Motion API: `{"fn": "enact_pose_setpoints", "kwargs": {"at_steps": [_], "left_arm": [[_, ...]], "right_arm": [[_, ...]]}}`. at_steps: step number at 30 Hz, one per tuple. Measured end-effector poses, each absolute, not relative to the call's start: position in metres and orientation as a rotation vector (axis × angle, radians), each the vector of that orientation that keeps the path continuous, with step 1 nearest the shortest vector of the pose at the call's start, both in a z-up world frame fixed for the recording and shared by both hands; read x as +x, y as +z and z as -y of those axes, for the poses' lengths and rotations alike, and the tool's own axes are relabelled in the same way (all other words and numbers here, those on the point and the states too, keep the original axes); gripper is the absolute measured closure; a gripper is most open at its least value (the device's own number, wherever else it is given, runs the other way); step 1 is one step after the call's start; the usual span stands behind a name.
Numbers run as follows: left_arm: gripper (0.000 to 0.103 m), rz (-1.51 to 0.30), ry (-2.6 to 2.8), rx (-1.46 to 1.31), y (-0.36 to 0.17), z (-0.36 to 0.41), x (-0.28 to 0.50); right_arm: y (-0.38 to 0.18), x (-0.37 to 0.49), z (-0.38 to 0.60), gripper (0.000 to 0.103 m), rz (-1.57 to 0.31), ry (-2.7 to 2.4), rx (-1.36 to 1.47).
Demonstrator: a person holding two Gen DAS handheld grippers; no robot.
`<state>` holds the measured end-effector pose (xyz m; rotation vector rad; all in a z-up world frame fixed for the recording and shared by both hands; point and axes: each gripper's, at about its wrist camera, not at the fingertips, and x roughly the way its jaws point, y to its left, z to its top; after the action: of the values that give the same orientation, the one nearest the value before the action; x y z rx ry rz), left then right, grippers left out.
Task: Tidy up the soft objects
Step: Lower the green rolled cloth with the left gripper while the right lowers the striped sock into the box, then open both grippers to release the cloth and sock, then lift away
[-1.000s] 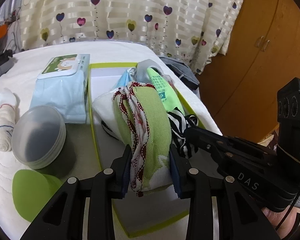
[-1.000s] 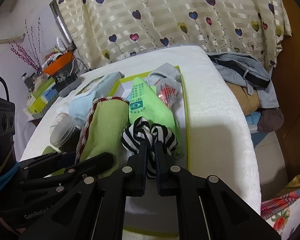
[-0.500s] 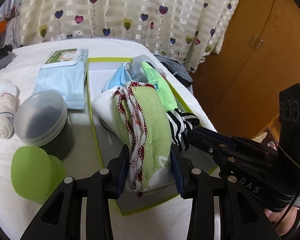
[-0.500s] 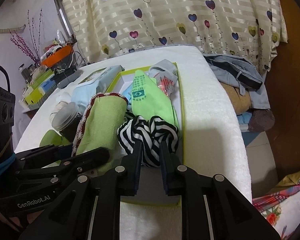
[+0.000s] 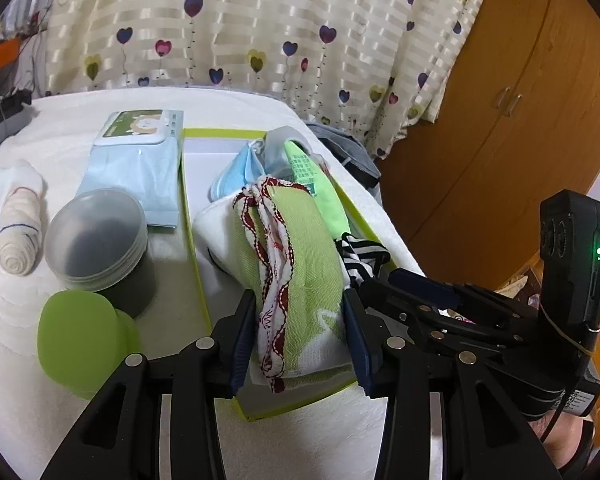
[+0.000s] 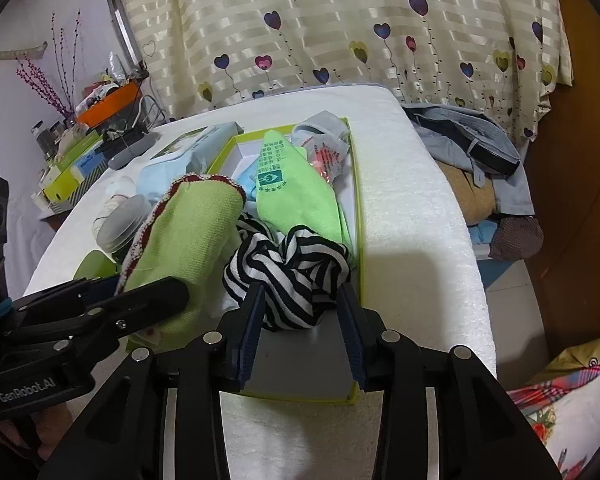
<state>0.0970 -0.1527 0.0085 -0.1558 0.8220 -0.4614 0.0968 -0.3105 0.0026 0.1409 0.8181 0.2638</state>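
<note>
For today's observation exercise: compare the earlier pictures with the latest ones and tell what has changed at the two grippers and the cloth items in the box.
The right gripper has just been opening: it pinched the striped scrunchie before, and now it lies loose between the pads. The left gripper has also been opening around the green cloth roll, which remains between its pads. The green-edged box, lidded jar and wipes pack stayed put.

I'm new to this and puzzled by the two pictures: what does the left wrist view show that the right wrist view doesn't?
Only the left wrist view: a rolled white cloth, a wooden wardrobe, a whole green lid.
Only the right wrist view: a cluttered shelf, a pile of clothes beside the table.
Both: the green-rimmed box, the green towel, the striped cloth, wipes, the heart-print curtain.
</note>
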Motion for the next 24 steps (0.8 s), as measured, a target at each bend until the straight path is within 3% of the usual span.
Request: {"fn": "enact_pose_setpoints", "kwargs": {"at_steps": [11, 18, 24], "left_arm": [[0.062, -0.832, -0.435, -0.138, 0.005, 0.158, 0.117], [0.053, -0.806, -0.393, -0.135, 0.011, 0.163, 0.124], [0.052, -0.771, -0.347, -0.126, 0.022, 0.164, 0.111]], "right_arm": [[0.004, 0.094, 0.313, 0.065, -0.805, 0.294, 0.155], [0.005, 0.093, 0.324, 0.065, -0.786, 0.32, 0.187], [0.008, 0.088, 0.332, 0.065, -0.762, 0.346, 0.202]]}}
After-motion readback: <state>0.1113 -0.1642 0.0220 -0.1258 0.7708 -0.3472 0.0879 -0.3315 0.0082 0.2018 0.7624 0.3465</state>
